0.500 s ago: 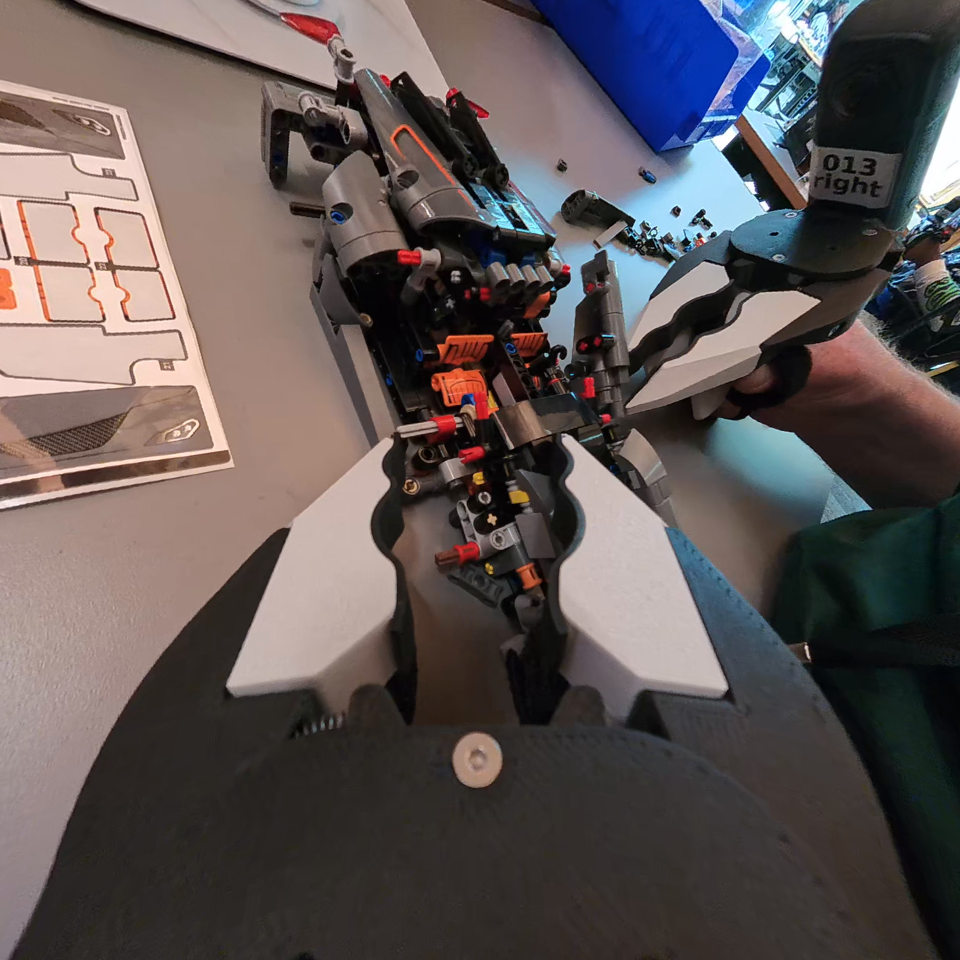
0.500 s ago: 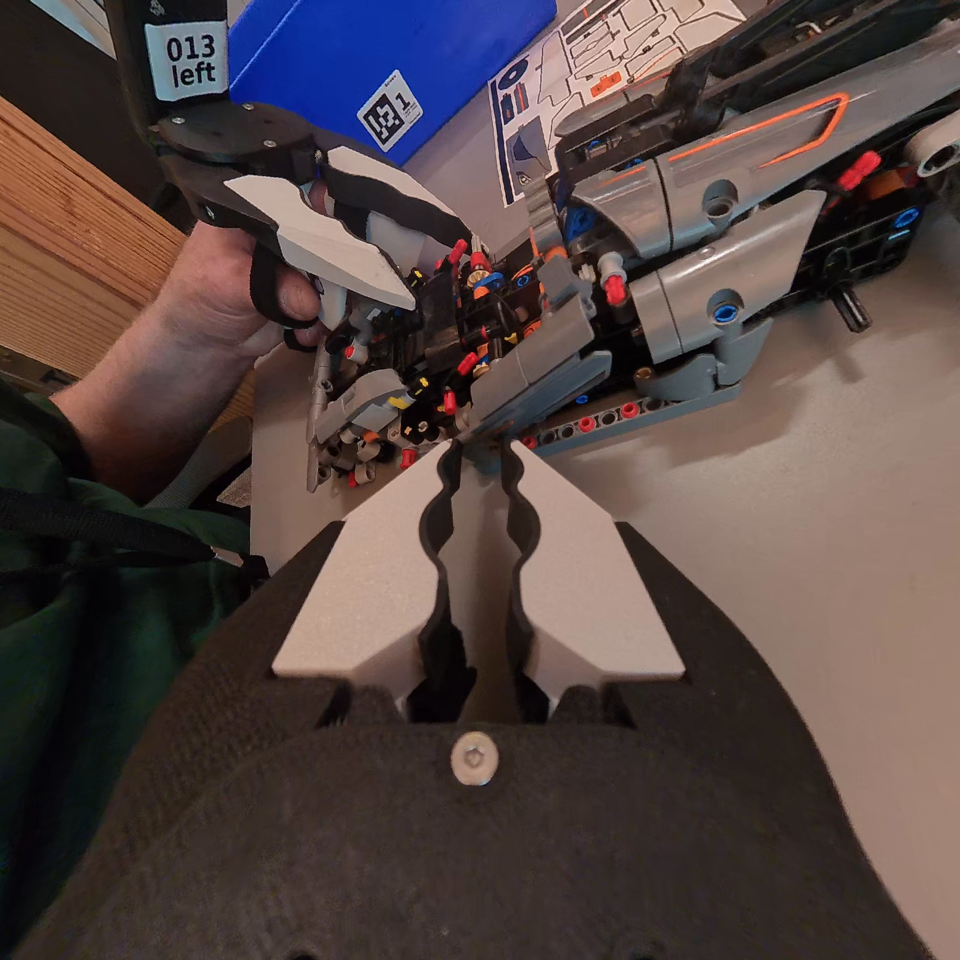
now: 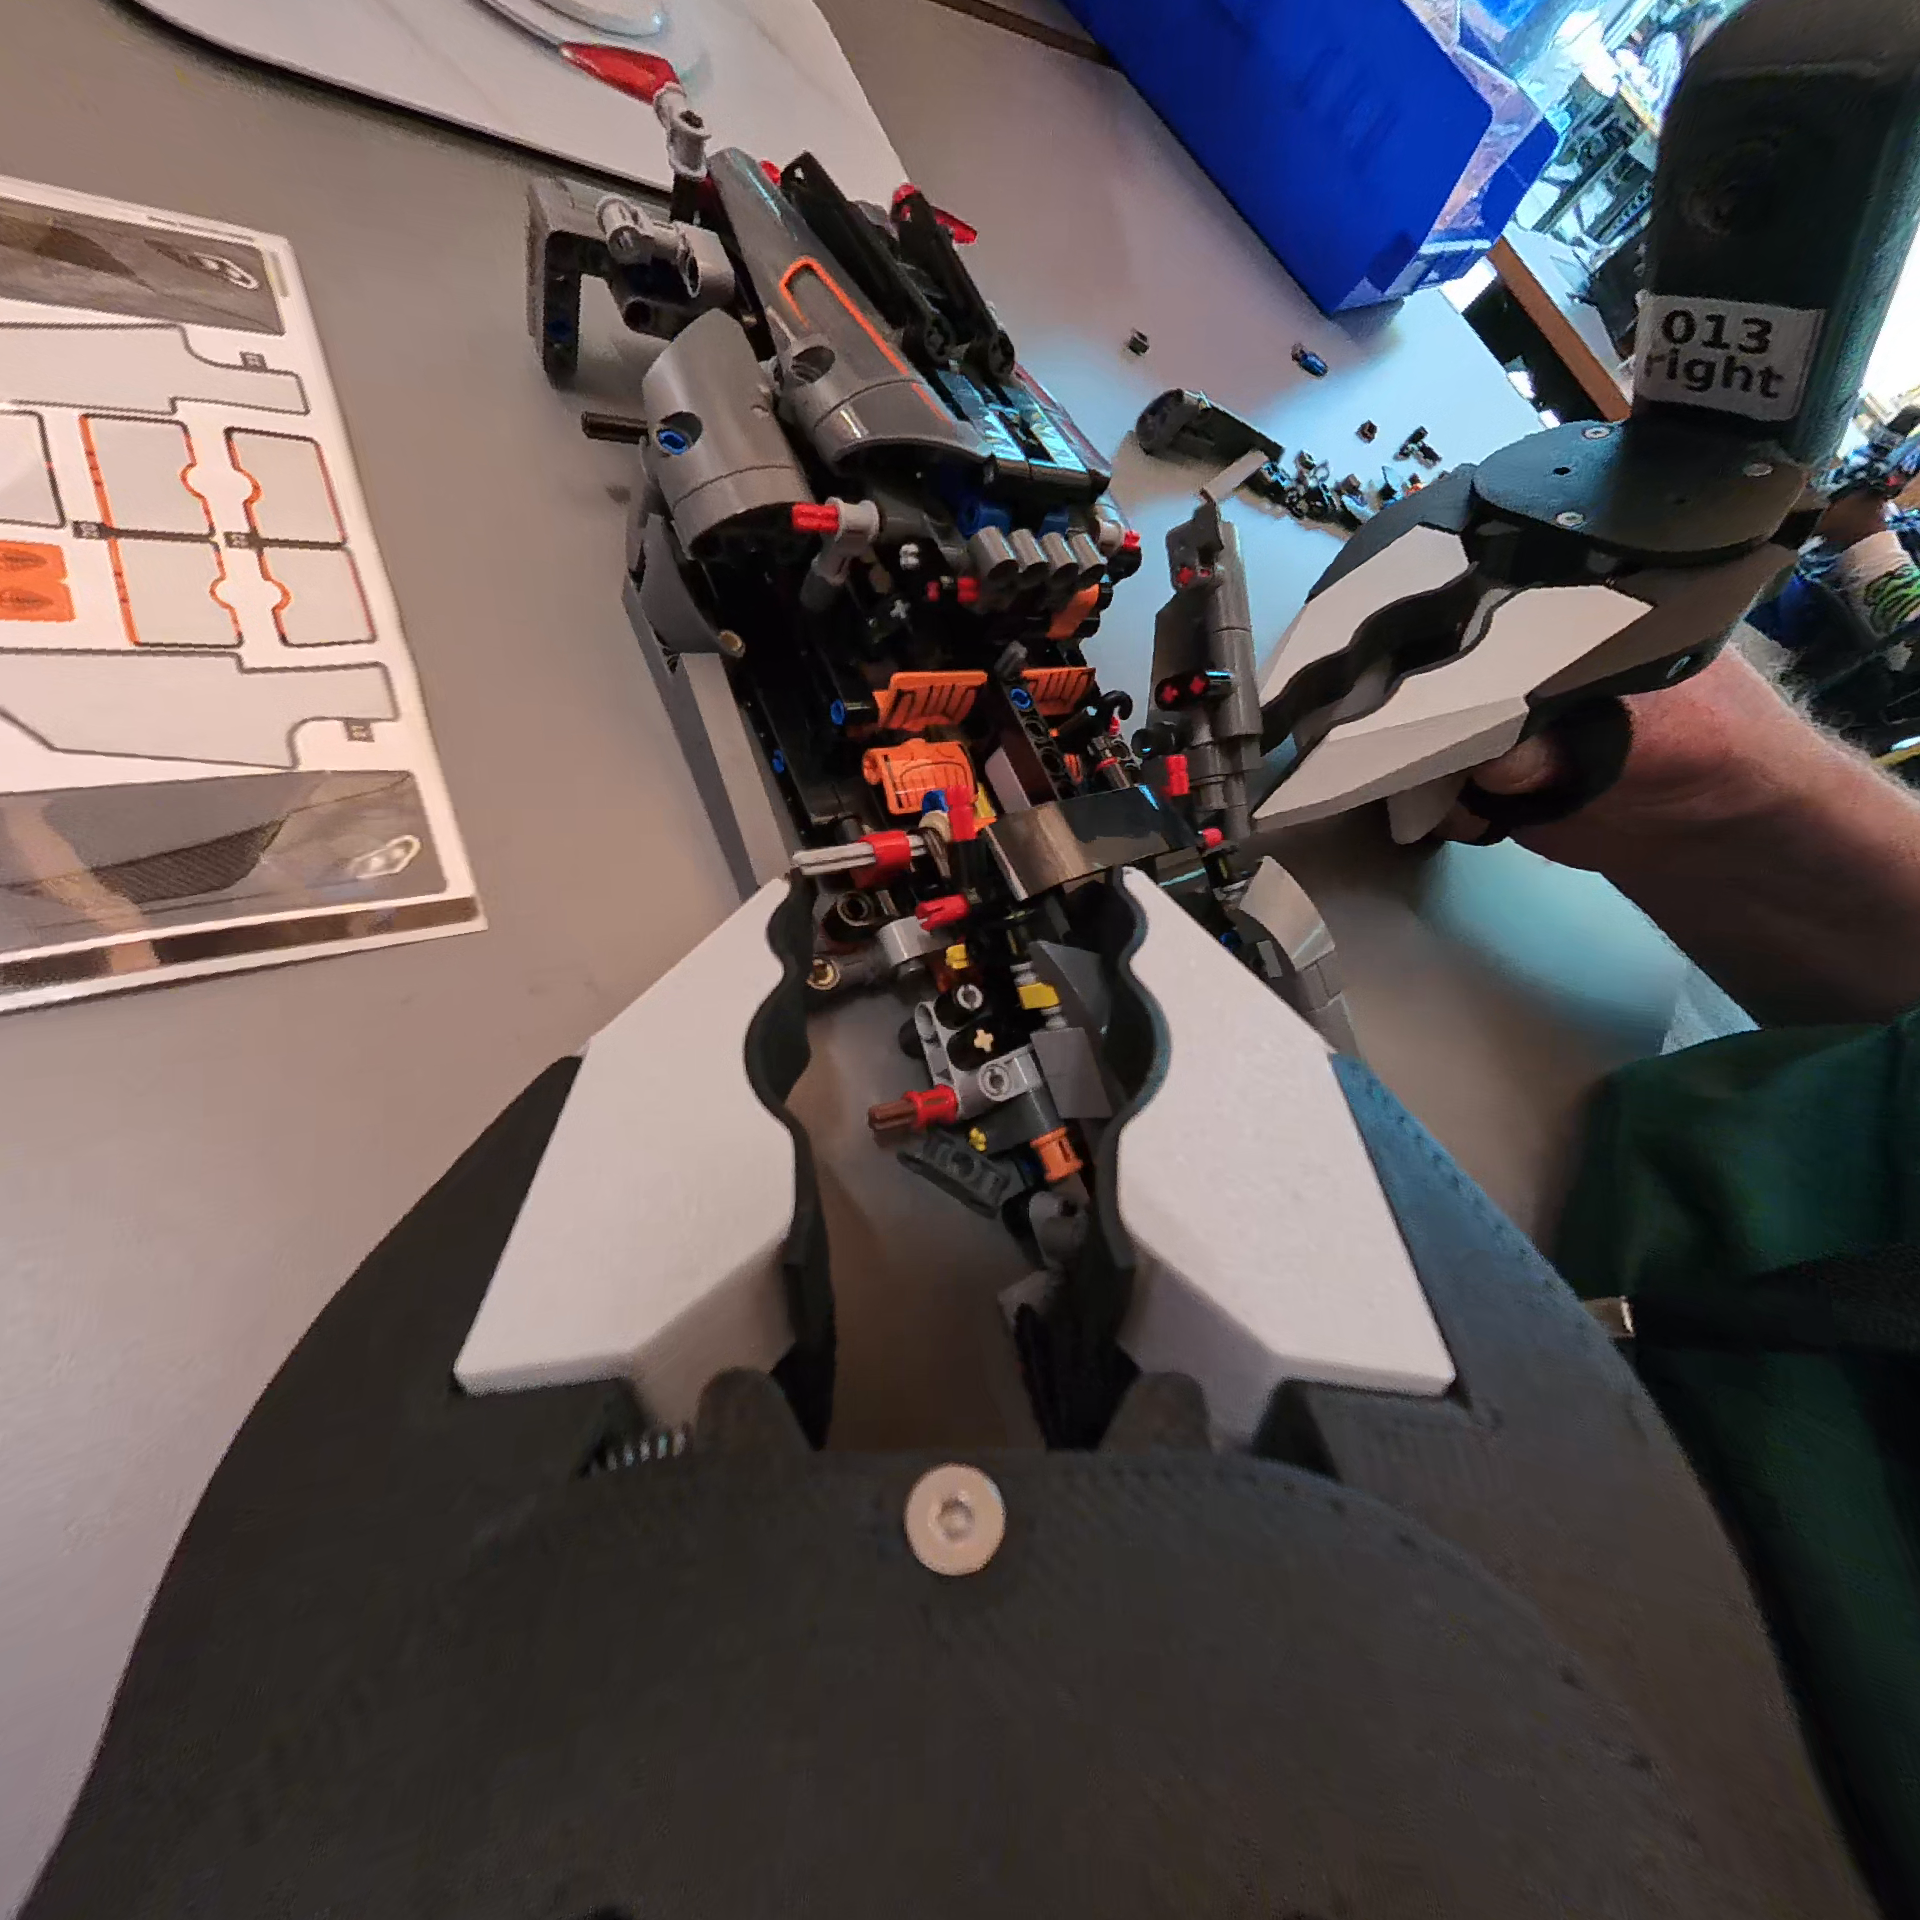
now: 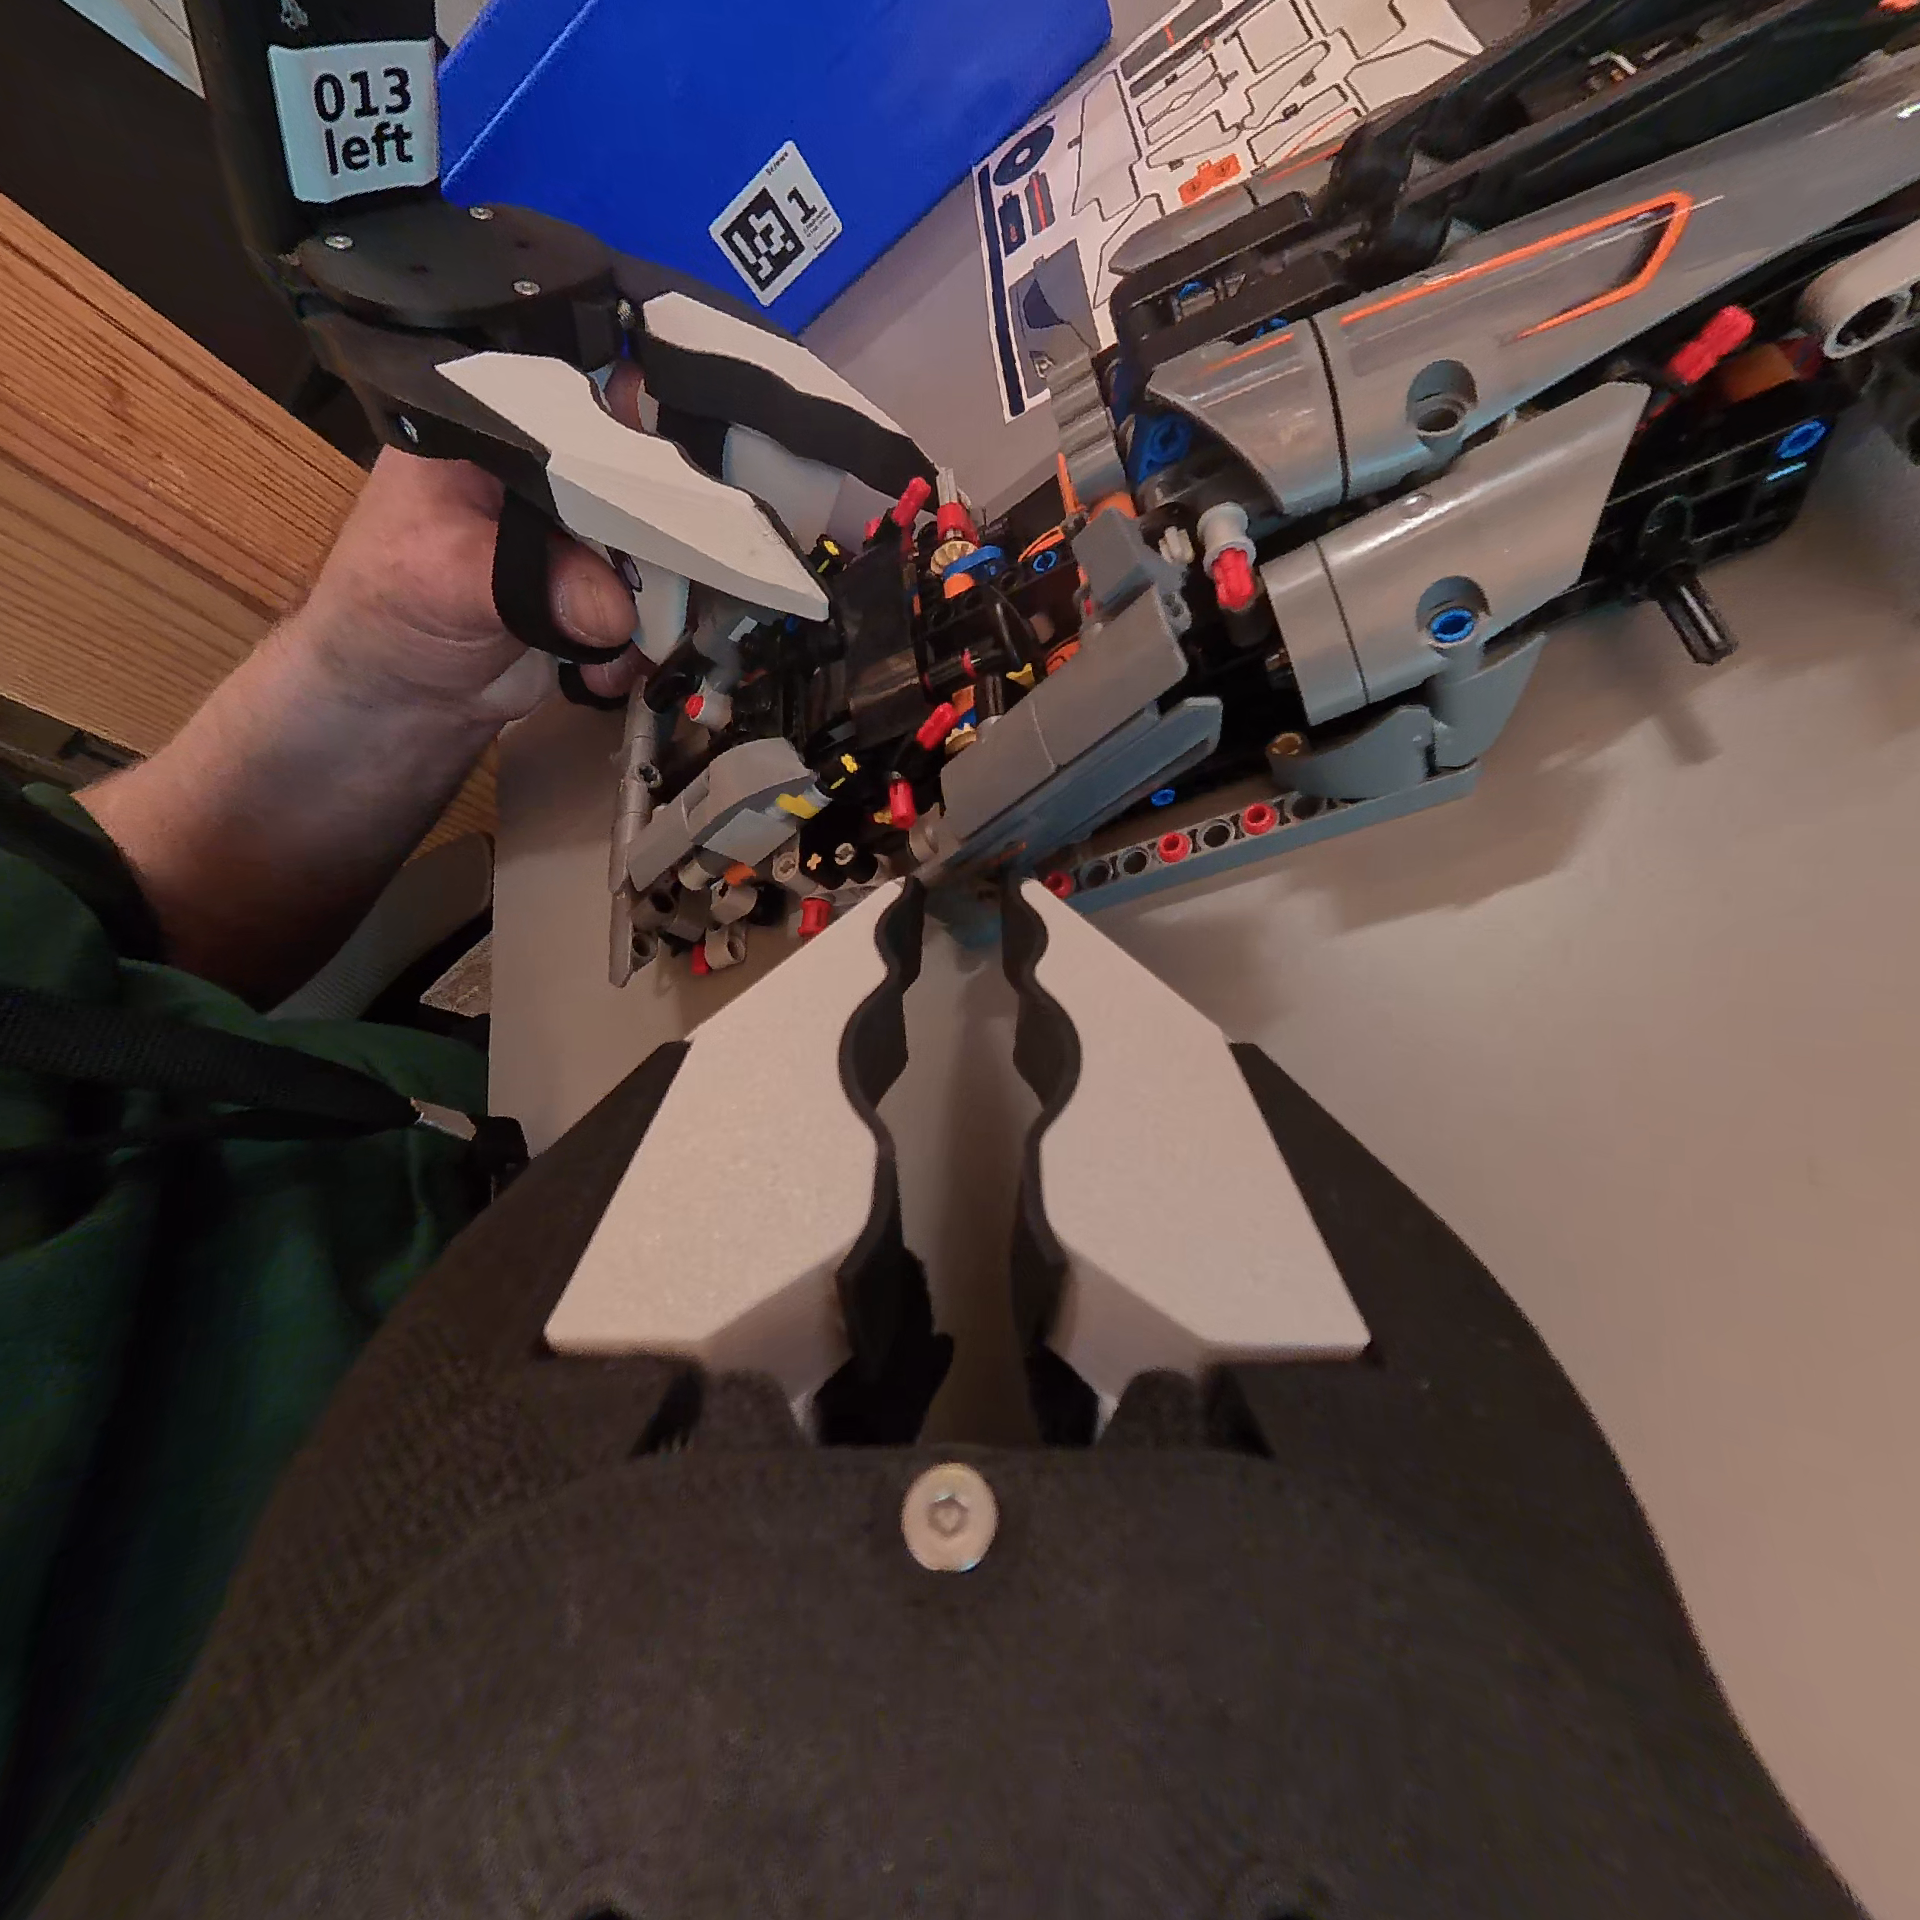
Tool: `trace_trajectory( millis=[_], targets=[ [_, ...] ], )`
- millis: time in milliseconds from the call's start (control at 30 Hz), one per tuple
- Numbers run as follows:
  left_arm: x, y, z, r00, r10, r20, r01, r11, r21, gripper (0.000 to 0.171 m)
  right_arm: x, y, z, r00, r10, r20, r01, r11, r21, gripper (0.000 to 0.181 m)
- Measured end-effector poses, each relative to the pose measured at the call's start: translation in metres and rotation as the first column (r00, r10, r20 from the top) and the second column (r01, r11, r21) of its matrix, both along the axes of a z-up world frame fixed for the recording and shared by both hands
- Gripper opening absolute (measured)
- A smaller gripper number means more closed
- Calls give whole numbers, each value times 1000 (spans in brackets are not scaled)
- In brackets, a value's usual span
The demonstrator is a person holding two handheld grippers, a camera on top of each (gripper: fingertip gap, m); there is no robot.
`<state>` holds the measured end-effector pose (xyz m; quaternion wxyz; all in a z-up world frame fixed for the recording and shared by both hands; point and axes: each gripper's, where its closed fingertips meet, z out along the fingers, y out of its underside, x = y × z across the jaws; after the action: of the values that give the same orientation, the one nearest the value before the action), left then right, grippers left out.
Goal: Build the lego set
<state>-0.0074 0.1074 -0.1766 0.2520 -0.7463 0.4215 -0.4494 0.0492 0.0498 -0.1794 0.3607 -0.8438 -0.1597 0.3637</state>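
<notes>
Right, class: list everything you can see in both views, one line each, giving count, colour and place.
Lego car model: one, grey, black and orange, centre of table.
Sticker sheet: one, white, left of the model.
Loose pieces: several, mostly dark, beyond the model.
Blue box: one, far side of the table.
Table: one, grey.
Left hand-held gripper: open around the model's near end.
Right hand-held gripper: narrowly open, tips at the model's side edge.

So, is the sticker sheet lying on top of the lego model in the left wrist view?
No, the sticker sheet lies flat on the table beside the lego model, apart from it.
</notes>
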Motion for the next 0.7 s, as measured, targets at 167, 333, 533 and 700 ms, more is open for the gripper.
trace_trajectory(
  millis=[167, 333, 533, 700],
  targets=[
    [-3, 5, 4, 999, 46, 7, -46, 997, 57, 53, 0, 1, 0, 1000, -4, -5, 4, 1000, -1, 13],
    [-3, 5, 5, 999, 54, 9, -54, 995, 85, 53, 0, 2, 0, 1000, -4, -6, 4, 1000, -3, 13],
    [-2, 4, 5, 999, 53, -1, -53, 992, 111, 54, -1, 2, 0, 1000, -2, 2, 2, 1000, 3, 13],
    [-2, 3, 4, 998, 55, -11, -53, 991, 125, 55, -1, 2, 1, 1000, 2, 8, -2, 1000, 6, 12]
  ],
)
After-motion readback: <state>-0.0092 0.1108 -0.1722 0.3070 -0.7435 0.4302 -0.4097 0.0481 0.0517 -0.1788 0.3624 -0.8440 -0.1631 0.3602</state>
